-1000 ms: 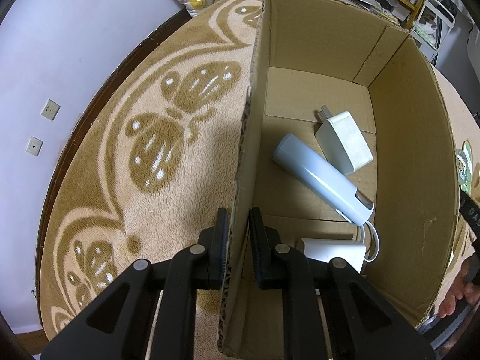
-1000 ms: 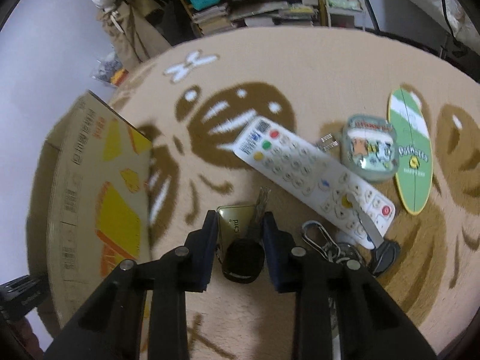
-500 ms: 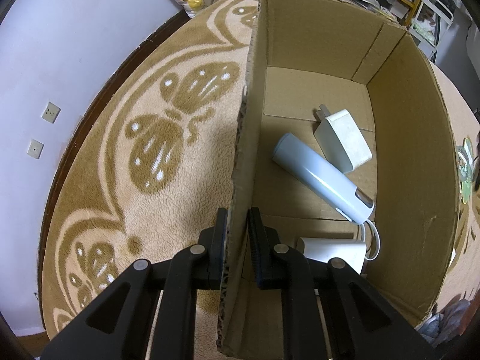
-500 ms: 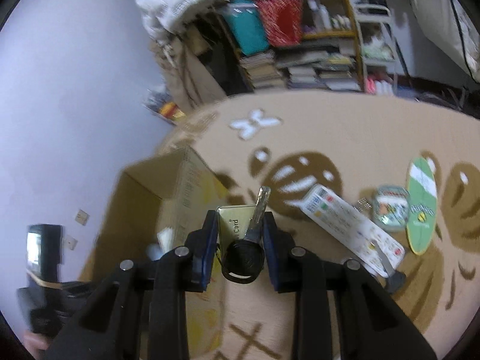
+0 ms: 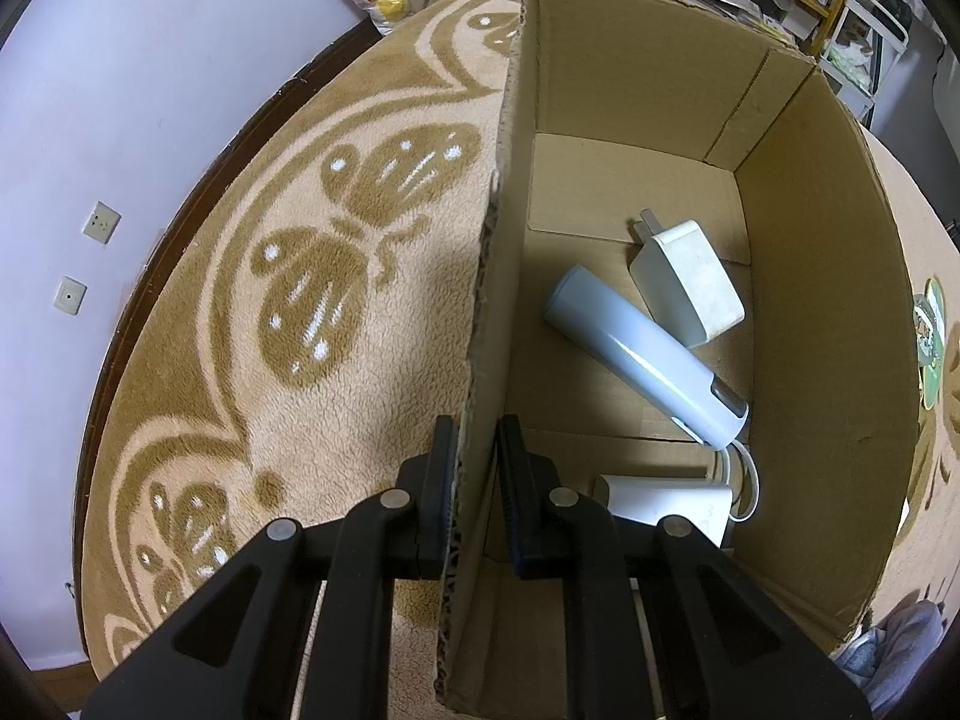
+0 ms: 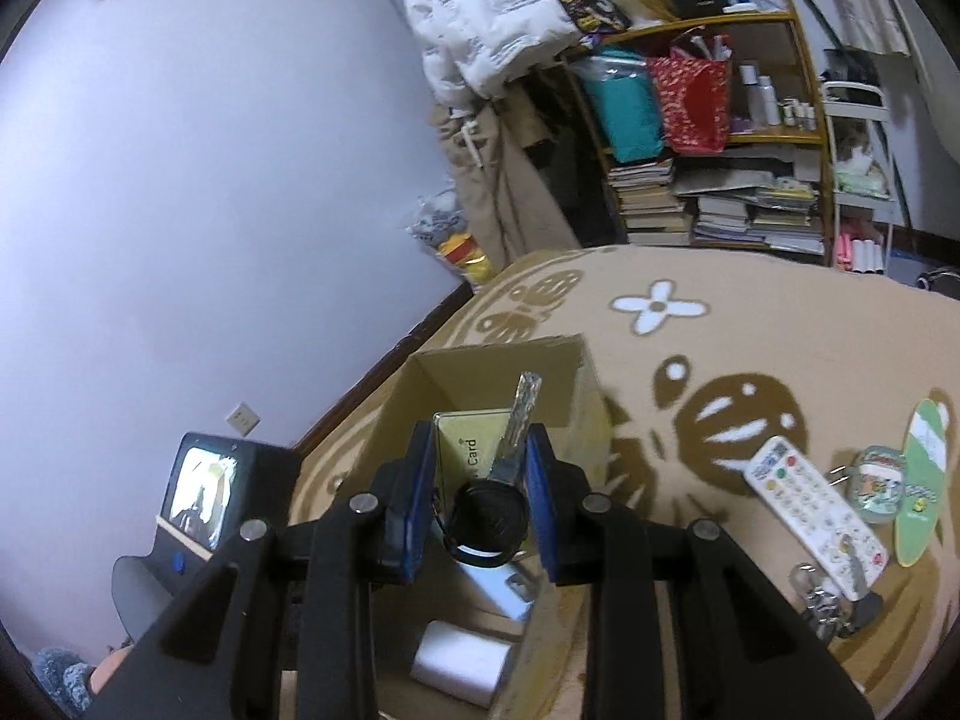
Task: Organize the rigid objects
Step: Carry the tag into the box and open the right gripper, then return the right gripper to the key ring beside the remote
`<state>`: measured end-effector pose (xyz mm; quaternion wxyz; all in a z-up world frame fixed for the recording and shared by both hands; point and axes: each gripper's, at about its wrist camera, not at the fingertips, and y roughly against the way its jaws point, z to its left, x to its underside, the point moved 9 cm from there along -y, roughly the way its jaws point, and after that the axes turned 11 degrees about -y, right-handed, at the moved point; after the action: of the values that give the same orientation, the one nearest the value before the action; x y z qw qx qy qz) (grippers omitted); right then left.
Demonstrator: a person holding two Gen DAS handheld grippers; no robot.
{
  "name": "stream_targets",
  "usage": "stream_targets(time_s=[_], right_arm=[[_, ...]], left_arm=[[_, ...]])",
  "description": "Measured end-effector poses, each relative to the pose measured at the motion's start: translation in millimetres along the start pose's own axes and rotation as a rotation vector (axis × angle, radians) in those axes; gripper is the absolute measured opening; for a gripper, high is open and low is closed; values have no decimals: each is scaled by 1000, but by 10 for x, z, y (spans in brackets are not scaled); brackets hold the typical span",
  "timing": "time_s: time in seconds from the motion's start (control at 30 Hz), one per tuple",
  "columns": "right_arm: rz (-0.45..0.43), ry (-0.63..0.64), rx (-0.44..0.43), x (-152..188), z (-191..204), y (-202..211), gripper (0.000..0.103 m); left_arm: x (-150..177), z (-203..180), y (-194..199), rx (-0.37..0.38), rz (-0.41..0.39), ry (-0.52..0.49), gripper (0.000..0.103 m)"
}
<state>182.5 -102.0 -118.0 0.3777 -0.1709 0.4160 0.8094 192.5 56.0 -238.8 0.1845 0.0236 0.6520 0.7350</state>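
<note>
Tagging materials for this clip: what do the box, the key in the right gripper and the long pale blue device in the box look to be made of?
Box: corrugated cardboard, matte brown; fluting shows along its torn edge.
Key in the right gripper: shiny metal blade, with a black, probably plastic head.
Pale blue device: likely smooth plastic with a satin gloss; a highlight runs along it.

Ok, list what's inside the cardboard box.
Inside the cardboard box lie a white plug adapter, a pale blue cylindrical device and a white block with a cable. The left gripper hides part of the near corner.
</note>
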Motion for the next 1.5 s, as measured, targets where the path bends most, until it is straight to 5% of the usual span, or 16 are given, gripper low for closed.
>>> stream_targets(time_s=[0.3,0.8,0.87,0.93,1.13,1.5], right_arm=[[54,7,13,173,22,-202,31],[25,106,118,184,29,-186,32],[22,107,137,171,6,-173,38],[0,106,153,133,-29,-120,64],[-28,37,221,29,-319,34,96],[4,-97,340,-54,-1051,229,103]], left_arm=[[9,-19,5,-1,-3,-11,12],[2,-29,9,4,-1,-5,12],[1,-30,7,3,-1,-6,12],[1,-30,6,2,-2,-7,12],[8,-16,5,5,0,0,13],[10,11,-9,8,1,4,14]])
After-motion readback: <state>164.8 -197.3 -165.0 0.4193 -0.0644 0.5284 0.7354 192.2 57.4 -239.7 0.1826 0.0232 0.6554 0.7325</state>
